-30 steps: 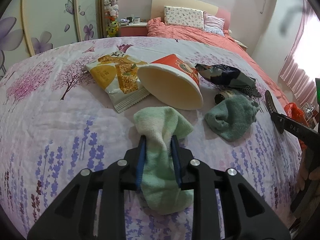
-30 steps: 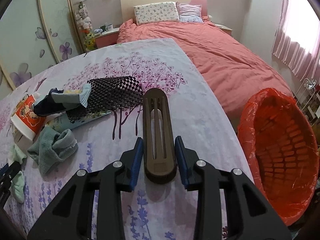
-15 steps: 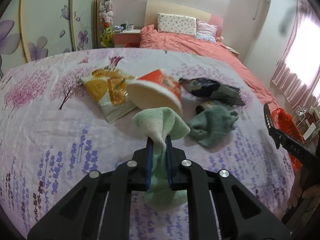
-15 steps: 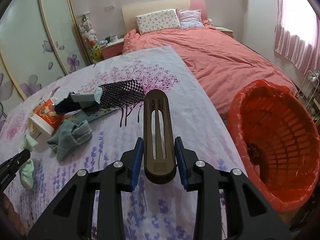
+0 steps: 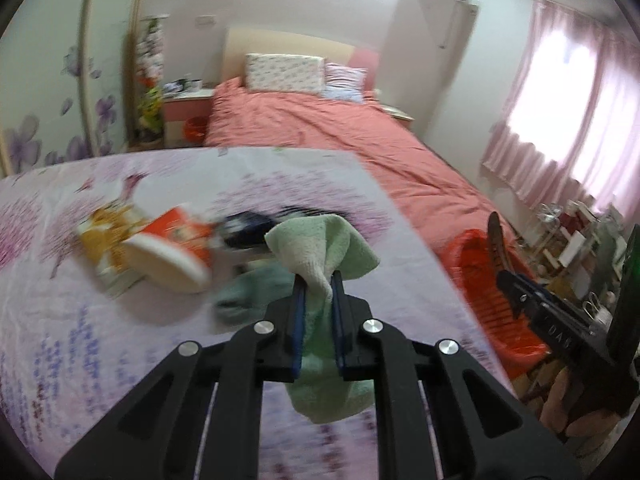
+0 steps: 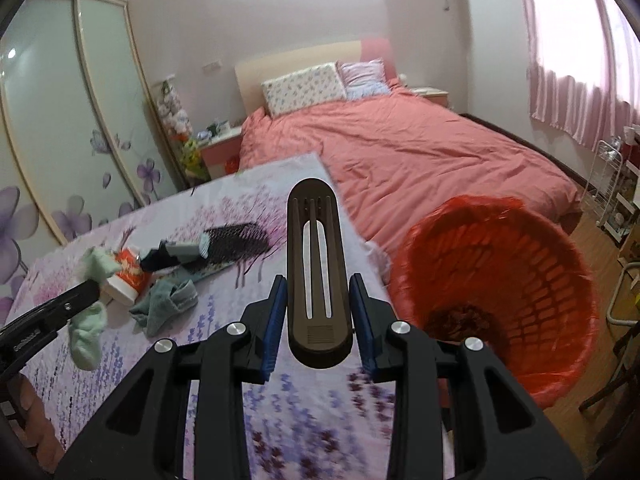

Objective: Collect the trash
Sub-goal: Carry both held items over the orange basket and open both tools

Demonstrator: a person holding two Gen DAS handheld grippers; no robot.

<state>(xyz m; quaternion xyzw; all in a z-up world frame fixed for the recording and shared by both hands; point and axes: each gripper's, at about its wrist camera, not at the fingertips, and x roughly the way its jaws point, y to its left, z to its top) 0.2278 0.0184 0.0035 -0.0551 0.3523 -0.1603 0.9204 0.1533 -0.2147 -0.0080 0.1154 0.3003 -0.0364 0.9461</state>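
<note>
My left gripper (image 5: 316, 282) is shut on a light green sock (image 5: 320, 244), which hangs clear of the floral cloth; the same sock (image 6: 86, 332) shows at the left of the right wrist view. My right gripper (image 6: 318, 308) is shut on a brown slotted plastic piece (image 6: 316, 256), held above the cloth beside the orange bin (image 6: 500, 280). On the cloth lie a red and cream paper cup (image 5: 172, 248), a yellow snack bag (image 5: 102, 236), a teal sock (image 6: 168, 306) and a dark sock (image 6: 172, 254). In the left wrist view the cloth's items are blurred.
The bin is lined with a red bag and holds some dark scraps at the bottom. A black mesh brush (image 6: 236, 240) lies further back on the floral cloth (image 6: 280, 420). Behind it stands a pink bed (image 6: 420, 152); a wire rack (image 6: 616, 192) is at the right wall.
The left jaws closed tight on the green sock and lifted it off the cloth. Both grippers rose and swung right, so the orange bin now looms larger and nearer.
</note>
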